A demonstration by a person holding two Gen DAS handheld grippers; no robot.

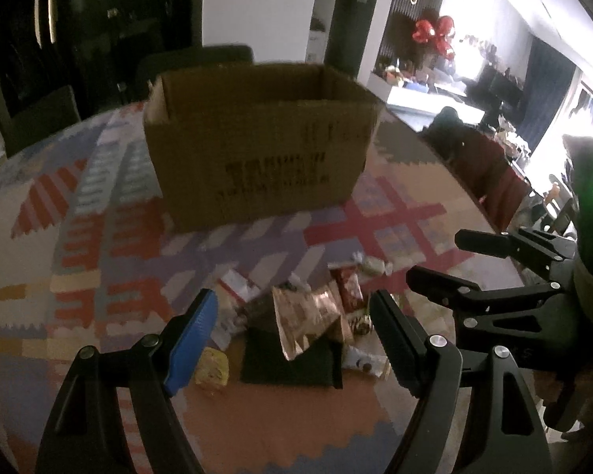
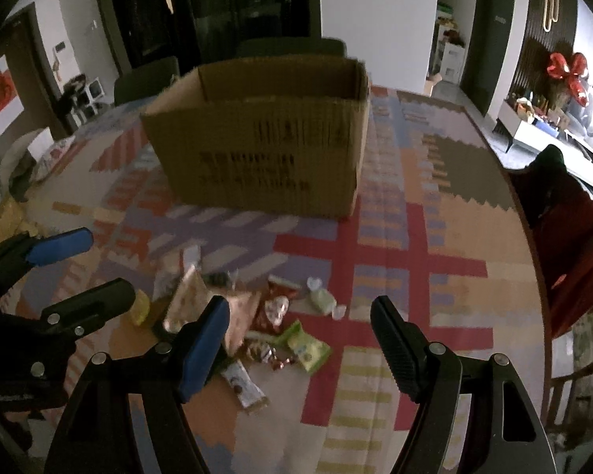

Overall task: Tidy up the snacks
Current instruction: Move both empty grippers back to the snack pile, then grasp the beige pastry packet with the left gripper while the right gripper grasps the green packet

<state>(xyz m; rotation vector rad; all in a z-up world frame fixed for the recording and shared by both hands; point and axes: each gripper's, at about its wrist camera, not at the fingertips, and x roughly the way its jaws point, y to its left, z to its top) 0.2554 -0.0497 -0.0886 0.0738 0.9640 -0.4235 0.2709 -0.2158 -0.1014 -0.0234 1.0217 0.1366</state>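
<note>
With both the left gripper (image 1: 294,335) and right gripper (image 2: 300,339) wide and empty, we judge the near crinkly foil snack packets (image 2: 233,316) light, slippery, best pinched at an edge

The right tongs (image 2: 300,339) stand open with nothing between the jaws, above a pile of snack packets (image 2: 253,316) on the patterned desk (image 2: 435,276). An open cardboard box (image 2: 265,146) stands beyond the pile. The left tongs (image 2: 79,268), also open, enter from the left edge.
</note>
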